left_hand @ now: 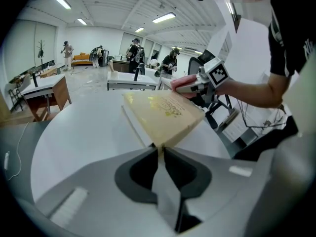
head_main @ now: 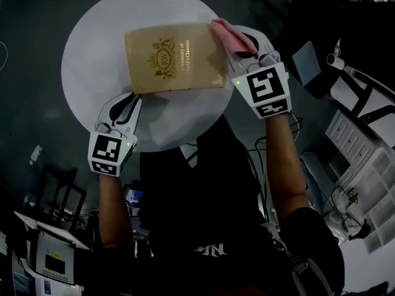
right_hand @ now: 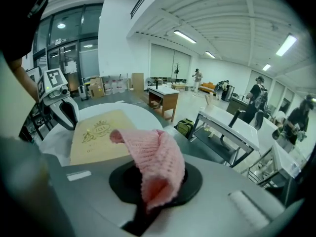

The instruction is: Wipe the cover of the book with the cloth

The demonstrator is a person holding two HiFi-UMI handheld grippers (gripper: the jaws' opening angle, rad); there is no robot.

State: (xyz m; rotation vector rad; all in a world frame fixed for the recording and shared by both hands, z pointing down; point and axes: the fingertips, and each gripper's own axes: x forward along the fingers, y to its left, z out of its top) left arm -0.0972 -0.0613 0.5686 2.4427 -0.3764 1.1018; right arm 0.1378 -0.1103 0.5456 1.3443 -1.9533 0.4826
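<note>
Your left hand-held gripper (head_main: 131,97) has its jaws pressed together on the nearest corner of the book (head_main: 176,57). In the left gripper view the corner sits right between the jaw tips, and the rest of the book stretches away ahead of them. It is tilted, with the pinched corner raised off the round white tabletop (head_main: 92,48). Its tan cover, with a gold emblem, faces up.

Your right hand-held gripper (head_main: 242,53) is pinching the pink knitted cloth (head_main: 229,34). The cloth rises out from between the jaws and flops forward and to the left, toward the book. From the head view the cloth sits at the book's corner closest to that hand-held gripper, diagonally opposite the corner your left one holds. Whether the cloth actually touches the cover cannot be told.

The two hand-held grippers are well apart, with the book spanning the space between them.
</note>
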